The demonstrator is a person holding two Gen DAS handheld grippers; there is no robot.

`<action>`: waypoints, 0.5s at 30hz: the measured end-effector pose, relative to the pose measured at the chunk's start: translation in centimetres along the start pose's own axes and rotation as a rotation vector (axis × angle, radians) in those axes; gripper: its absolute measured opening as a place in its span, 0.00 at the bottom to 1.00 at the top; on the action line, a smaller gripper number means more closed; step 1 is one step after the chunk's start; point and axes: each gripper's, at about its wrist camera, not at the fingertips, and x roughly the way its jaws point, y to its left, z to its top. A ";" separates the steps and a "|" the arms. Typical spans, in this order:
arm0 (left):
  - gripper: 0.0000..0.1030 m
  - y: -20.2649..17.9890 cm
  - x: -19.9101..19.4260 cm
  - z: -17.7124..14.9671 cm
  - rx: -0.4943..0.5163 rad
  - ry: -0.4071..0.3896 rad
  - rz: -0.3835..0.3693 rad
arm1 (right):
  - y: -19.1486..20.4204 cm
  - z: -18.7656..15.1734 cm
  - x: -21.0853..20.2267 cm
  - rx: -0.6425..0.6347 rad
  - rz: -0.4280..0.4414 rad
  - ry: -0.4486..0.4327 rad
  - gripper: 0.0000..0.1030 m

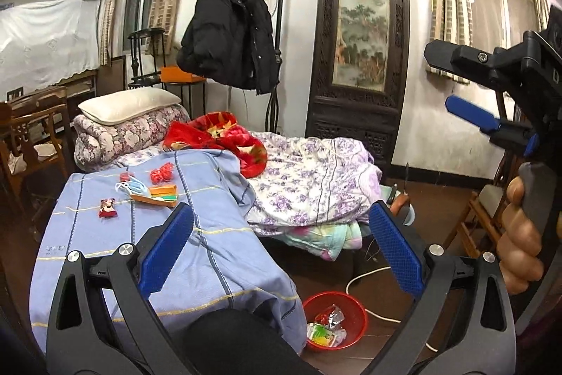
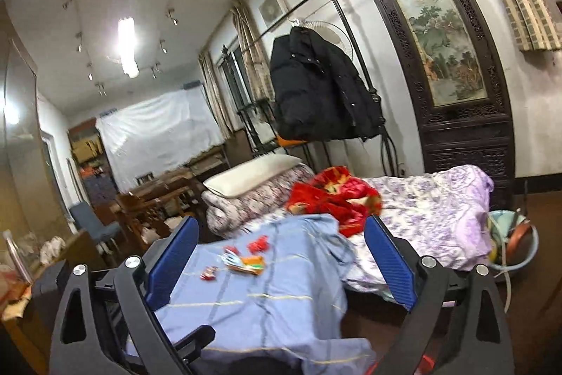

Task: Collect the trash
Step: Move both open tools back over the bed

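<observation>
Trash is partly collected: a few wrappers [image 1: 328, 325] already lie in the red bowl [image 1: 354, 301] on the floor beside the bed [image 1: 228, 252]. On the blue sheet, masks [image 1: 135, 187], an orange box [image 1: 158, 195], a red bundle [image 1: 162, 172] and a small packet [image 1: 108, 208] are left to pick up. Both the left gripper [image 1: 281, 252] and right gripper [image 2: 281, 264] hang above the bed, jaws wide apart and empty, so I judge the job roughly a third done.

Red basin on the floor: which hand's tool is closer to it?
Left. The left tool hangs just above the red basin, open and empty; the right tool is held higher, off to the right.
</observation>
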 end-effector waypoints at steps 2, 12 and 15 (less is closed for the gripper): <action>0.93 -0.1 -0.7 0.4 0.008 -0.009 0.018 | 0.1 0.0 -0.2 0.020 0.022 -0.002 0.92; 0.93 -0.9 -3.0 1.5 -0.001 -0.035 0.057 | -0.5 0.4 -1.3 0.075 0.059 -0.012 0.92; 0.93 -1.1 -3.7 1.7 0.000 -0.051 0.071 | -0.6 0.7 -2.1 0.096 0.072 -0.031 0.92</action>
